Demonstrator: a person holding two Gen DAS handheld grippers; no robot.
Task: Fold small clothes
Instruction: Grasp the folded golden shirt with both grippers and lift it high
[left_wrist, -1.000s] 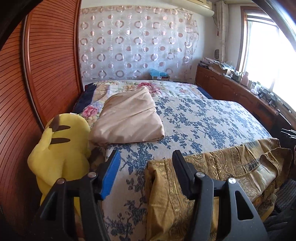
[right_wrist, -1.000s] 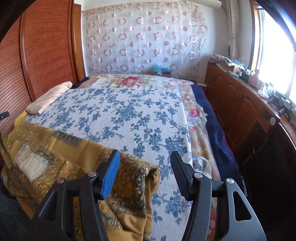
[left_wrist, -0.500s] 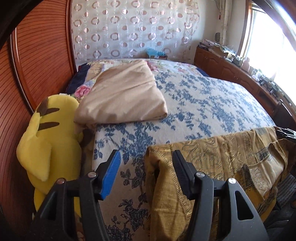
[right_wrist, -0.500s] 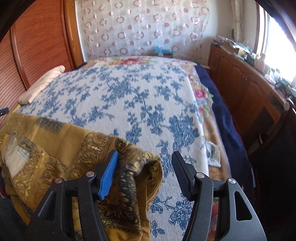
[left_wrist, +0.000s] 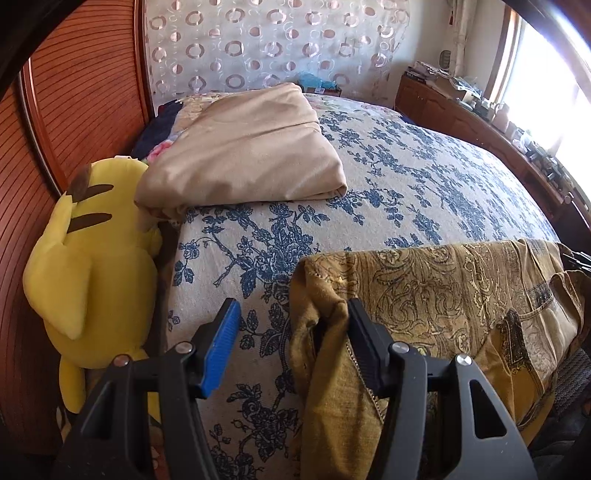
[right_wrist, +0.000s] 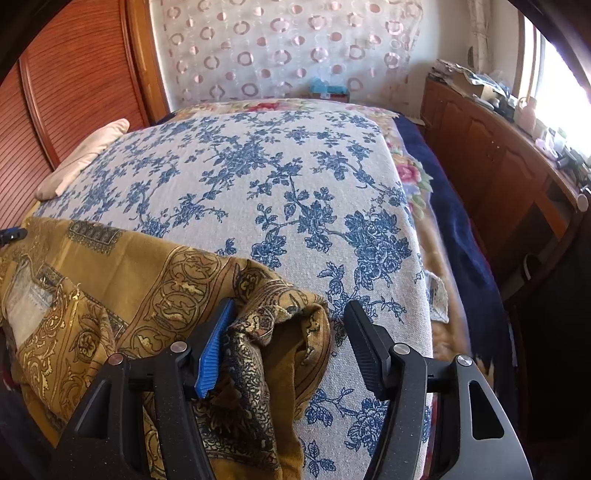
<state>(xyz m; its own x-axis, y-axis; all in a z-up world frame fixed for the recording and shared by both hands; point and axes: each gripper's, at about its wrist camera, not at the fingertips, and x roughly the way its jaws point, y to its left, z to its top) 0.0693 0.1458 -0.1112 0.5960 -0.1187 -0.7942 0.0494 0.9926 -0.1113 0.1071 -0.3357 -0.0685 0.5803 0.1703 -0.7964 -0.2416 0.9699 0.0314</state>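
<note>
L gripper (left_wrist: 291, 332) jaws spread wide, black finger touching cloth edge, blue finger clear of it. R gripper (right_wrist: 288, 332) also wide apart, blue finger against cloth bunch, black finger free. Both pointing fwd, slightly down

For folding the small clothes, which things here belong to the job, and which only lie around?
Job:
- gold garment
- left gripper
- right gripper

Lying about:
- yellow plush
- beige bedding
- bed cover
- cabinet clutter
</note>
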